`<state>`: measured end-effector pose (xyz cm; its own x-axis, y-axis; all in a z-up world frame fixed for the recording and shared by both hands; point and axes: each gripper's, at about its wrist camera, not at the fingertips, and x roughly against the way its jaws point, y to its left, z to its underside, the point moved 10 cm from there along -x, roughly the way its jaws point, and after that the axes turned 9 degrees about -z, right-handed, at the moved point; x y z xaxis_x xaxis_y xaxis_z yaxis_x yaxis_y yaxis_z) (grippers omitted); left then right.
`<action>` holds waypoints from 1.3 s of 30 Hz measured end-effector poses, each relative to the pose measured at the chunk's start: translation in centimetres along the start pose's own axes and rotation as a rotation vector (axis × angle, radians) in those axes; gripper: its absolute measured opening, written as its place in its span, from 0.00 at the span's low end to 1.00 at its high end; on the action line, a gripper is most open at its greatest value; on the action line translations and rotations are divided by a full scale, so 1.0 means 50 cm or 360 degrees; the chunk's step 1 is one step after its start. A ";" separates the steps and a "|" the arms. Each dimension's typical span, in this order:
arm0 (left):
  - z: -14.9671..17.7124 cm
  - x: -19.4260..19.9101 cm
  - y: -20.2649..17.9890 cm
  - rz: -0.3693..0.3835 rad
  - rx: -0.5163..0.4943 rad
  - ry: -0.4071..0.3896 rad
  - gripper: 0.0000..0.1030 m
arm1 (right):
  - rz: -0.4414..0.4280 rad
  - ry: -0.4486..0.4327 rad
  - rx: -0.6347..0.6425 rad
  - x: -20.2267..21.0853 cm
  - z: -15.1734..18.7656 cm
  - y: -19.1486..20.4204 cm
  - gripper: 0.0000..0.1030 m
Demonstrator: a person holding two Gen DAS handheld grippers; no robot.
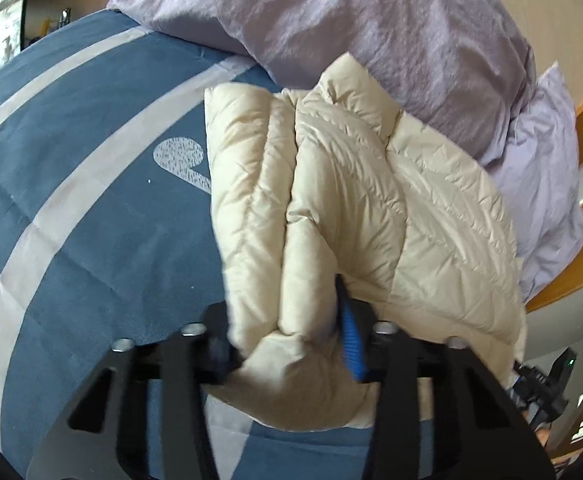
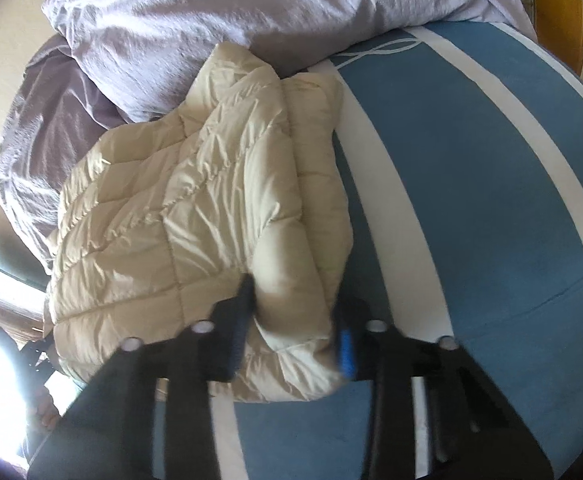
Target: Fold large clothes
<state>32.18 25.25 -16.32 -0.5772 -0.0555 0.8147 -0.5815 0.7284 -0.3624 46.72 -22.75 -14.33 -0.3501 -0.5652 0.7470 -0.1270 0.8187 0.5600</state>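
A cream quilted puffer jacket (image 1: 331, 208) lies folded on a blue bed cover with pale stripes (image 1: 71, 200). My left gripper (image 1: 291, 344) is shut on a thick folded edge of the jacket at its near end; a blue pad shows on the right finger (image 1: 351, 340). In the right wrist view the same jacket (image 2: 195, 200) lies on the blue cover (image 2: 471, 200). My right gripper (image 2: 295, 332) is shut on the jacket's near folded corner, with the fabric bulging between the fingers.
A crumpled lilac duvet (image 1: 371, 32) is heaped behind the jacket; it also shows in the right wrist view (image 2: 211, 12). A wooden bed frame (image 1: 571, 272) runs along the right. The other gripper's black body (image 1: 539, 384) shows at the jacket's far side.
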 end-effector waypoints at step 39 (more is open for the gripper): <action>0.091 0.182 0.182 -0.0067 -0.0003 -0.0097 0.18 | 0.0122 -0.0004 0.0321 0.117 0.193 0.103 0.41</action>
<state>19.02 28.25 -14.27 -0.5861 -0.1275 0.8001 -0.6049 0.7259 -0.3274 35.08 -20.88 -10.55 -0.3679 -0.5005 0.7837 -0.2832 0.8631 0.4182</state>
